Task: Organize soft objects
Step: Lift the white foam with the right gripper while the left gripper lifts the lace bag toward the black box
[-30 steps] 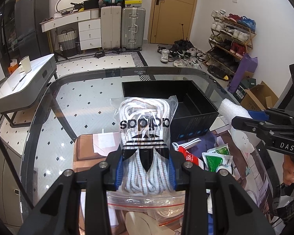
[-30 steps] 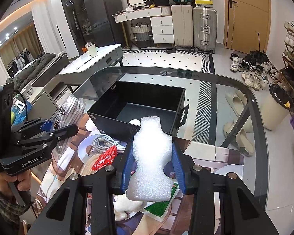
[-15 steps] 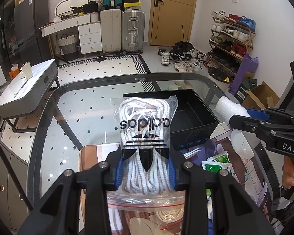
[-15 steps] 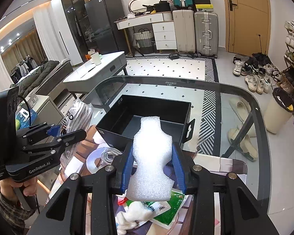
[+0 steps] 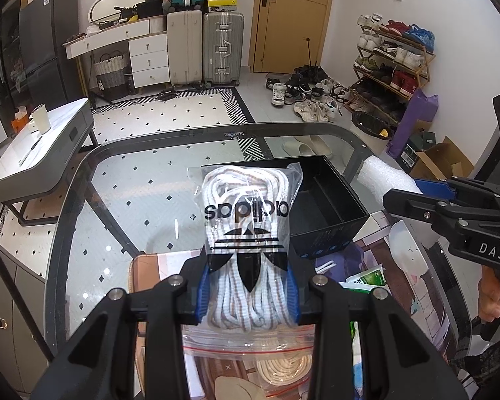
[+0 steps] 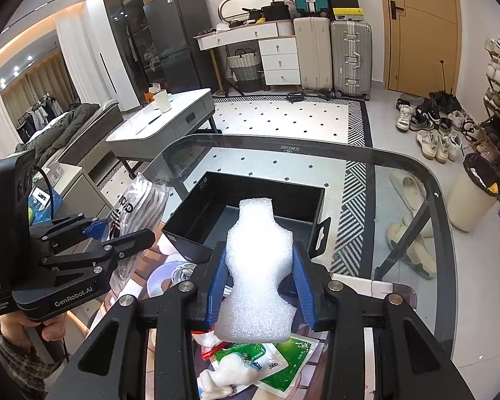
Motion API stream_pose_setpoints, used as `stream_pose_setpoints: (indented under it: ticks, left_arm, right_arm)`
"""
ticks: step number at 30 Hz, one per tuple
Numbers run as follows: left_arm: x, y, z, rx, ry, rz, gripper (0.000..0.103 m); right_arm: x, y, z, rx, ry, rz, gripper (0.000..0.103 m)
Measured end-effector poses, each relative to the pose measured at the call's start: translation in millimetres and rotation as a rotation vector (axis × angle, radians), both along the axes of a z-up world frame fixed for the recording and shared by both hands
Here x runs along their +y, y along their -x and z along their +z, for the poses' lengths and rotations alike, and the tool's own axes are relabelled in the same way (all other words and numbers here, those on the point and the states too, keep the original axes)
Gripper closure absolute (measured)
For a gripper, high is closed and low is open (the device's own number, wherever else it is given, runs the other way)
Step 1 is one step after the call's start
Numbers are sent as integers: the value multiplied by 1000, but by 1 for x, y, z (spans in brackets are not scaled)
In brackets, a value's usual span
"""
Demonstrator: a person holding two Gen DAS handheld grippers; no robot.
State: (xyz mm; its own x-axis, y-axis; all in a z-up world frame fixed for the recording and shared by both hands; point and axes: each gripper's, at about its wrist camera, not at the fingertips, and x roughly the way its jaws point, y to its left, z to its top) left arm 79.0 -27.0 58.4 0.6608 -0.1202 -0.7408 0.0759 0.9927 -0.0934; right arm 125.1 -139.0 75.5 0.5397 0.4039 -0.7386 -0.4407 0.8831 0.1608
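Observation:
My left gripper [image 5: 248,291] is shut on a clear Adidas bag of white laces [image 5: 246,220], held up above the glass table. The bag also shows in the right wrist view [image 6: 133,210]. My right gripper [image 6: 258,286] is shut on a white foam piece [image 6: 258,266], raised just in front of the black bin [image 6: 300,196]. The foam also shows in the left wrist view [image 5: 385,178], to the right of the black bin [image 5: 330,200]. The bin is open and looks empty where I can see into it.
Below the grippers on the glass table [image 5: 83,220] lie a zip bag with coiled cord [image 5: 276,363], green-and-white packets [image 6: 266,363] and a white cable [image 6: 183,271]. Past the table are a low white table [image 6: 163,123], suitcases and a shoe rack.
Both grippers have risen with their loads. The black bin now sits lower and farther off in both views, and the foam stands over its near wall.

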Motion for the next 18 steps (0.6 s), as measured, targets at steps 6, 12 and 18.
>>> stream_pose_setpoints:
  ticks: [6,12,18]
  left_arm:
    - [-1,-6,2,2,-5,-8,69]
    - [-1,-11,3,1,-14,-9,69]
    - [0,-19,7,-3,-21,-6,69]
  right_arm:
    - [-1,-9,3,3,-8,-2,64]
    - [0,-15,8,5,-9,-2,64]
    - [3,-19,9,6,-6,-2,64]
